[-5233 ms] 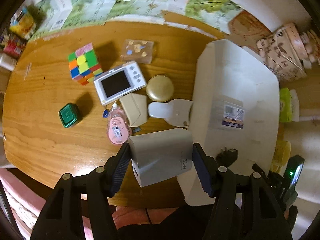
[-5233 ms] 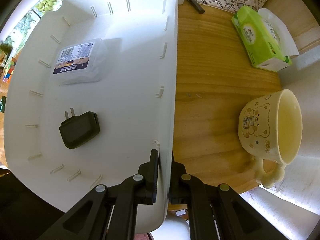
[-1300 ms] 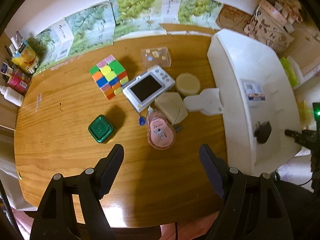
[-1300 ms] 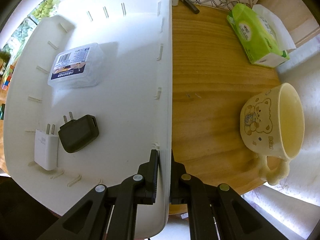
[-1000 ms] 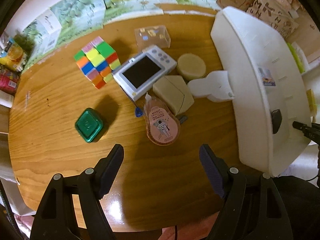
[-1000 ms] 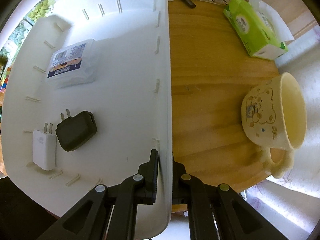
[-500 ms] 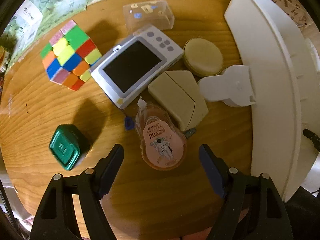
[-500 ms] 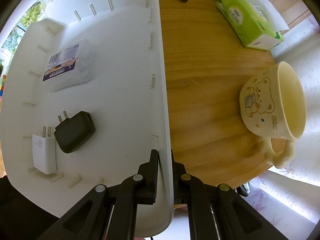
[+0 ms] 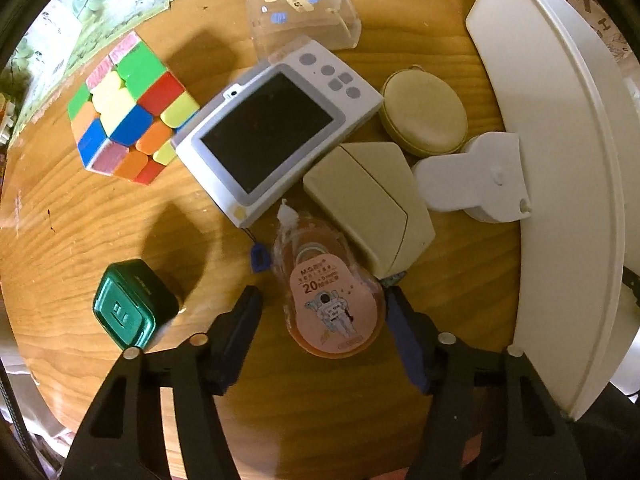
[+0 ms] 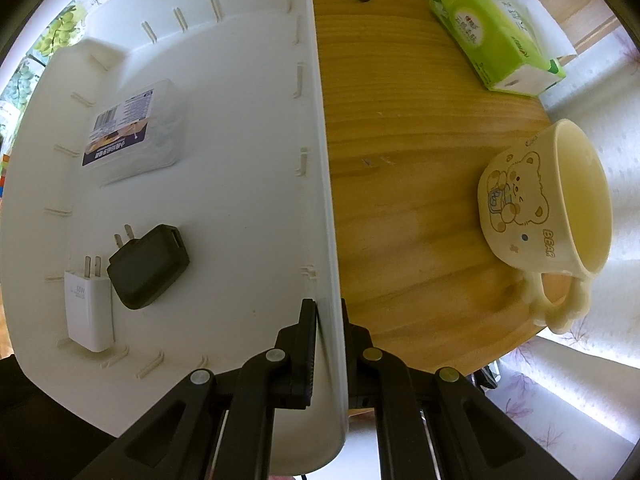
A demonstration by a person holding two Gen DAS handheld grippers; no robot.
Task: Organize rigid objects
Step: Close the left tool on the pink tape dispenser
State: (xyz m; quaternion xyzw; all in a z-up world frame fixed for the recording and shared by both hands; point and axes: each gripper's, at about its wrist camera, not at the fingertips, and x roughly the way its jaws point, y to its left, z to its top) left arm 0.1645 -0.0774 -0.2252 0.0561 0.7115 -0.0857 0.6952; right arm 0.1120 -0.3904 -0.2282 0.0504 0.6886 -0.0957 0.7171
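Now my left gripper [image 9: 322, 320] hangs low over the wooden table [image 9: 100, 216] with its jaws wide apart, straddling a pink correction tape dispenser [image 9: 332, 300]. The dispenser lies flat between the two pads. The right-hand pad looks close to its edge, or just touching; the left-hand pad stands clear of it.

Just beyond the dispenser's nozzle end lies a small white camera [image 9: 276, 136], screen up, and just to the right a beige case [image 9: 372, 204] sits close against the dispenser. Further out are a round beige tin [image 9: 424, 116], a white plastic piece [image 9: 476, 176], a clear box [image 9: 304, 16], a colourful puzzle cube [image 9: 128, 108] and a small green box [image 9: 134, 304].

My right gripper [image 10: 326, 344] is clamped on the side wall of the white tray [image 10: 240, 160], one pad inside, one outside. In the tray lie a white charger [image 10: 88, 304], a black charger [image 10: 150, 268] touching it, and a labelled clear case [image 10: 132, 132]. A bear mug [image 10: 548, 204] and a green tissue pack [image 10: 492, 28] stand on the table outside it.

I judge the step in hand to be picking up the dispenser. Next, the left jaws should close squarely on its sides without catching the beige case, then lift and carry it over the tray's wall.
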